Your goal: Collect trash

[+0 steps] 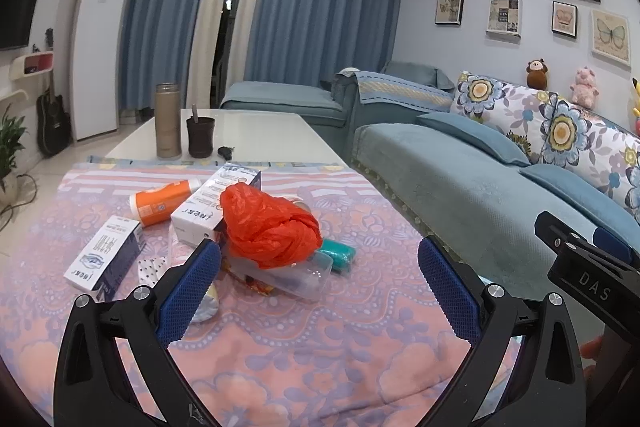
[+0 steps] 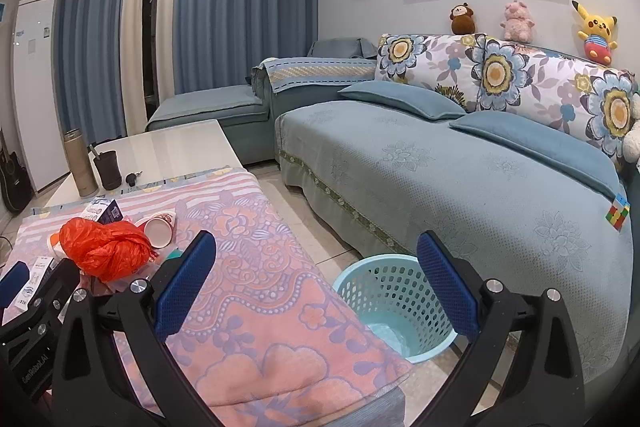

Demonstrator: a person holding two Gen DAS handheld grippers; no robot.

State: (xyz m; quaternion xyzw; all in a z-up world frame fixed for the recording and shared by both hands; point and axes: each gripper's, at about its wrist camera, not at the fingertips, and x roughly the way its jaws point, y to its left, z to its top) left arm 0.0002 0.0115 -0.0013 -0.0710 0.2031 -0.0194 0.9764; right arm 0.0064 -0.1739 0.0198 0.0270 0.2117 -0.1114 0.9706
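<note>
A pile of trash lies on the pink floral cloth (image 1: 300, 347) over the table. It holds a crumpled orange plastic bag (image 1: 268, 227), two white cartons (image 1: 106, 253) (image 1: 212, 205), an orange bottle (image 1: 164, 201), a clear plastic cup (image 1: 292, 277) and a teal roll (image 1: 340, 253). My left gripper (image 1: 318, 287) is open and empty, just in front of the pile. My right gripper (image 2: 316, 279) is open and empty, above the table's right edge. The light blue basket (image 2: 394, 303) stands on the floor beside the table. The bag also shows in the right wrist view (image 2: 104, 247).
A tan thermos (image 1: 168, 121), a dark cup (image 1: 200, 137) and keys (image 1: 225, 151) stand on the bare far part of the table. A blue sofa (image 2: 460, 167) runs along the right. A red-and-white paper cup (image 2: 158, 227) lies beside the bag.
</note>
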